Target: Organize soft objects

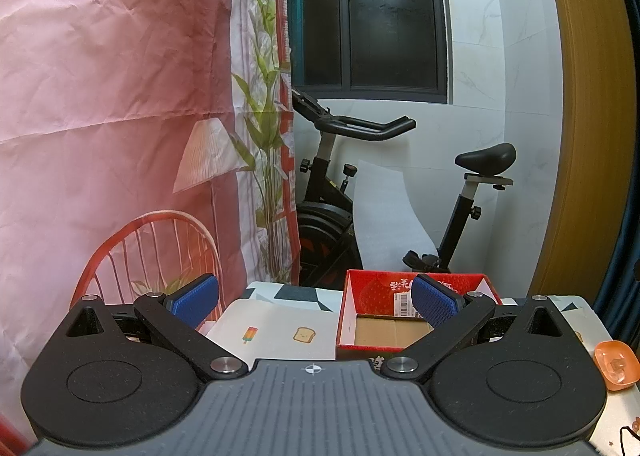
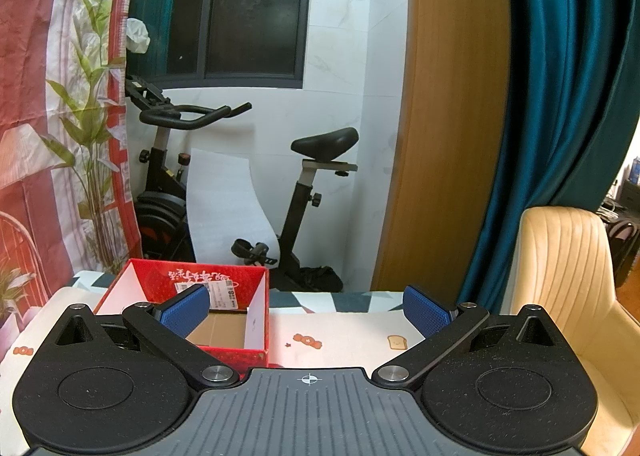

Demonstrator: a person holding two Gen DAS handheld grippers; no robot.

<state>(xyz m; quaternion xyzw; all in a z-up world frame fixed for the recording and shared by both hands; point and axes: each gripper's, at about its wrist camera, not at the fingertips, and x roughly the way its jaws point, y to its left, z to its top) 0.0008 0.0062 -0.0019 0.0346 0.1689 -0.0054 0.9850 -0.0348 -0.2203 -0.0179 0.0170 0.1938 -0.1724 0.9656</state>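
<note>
Red box (image 1: 416, 312) empty on table (image 2: 352, 332), ahead-right of left gripper (image 1: 316, 300), ahead-left of right gripper (image 2: 306, 306). Both spread wide, holding nothing. Soft objects not visible; nearer hand unclear.

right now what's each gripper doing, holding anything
left gripper: open, holding nothing
right gripper: open, holding nothing
</note>
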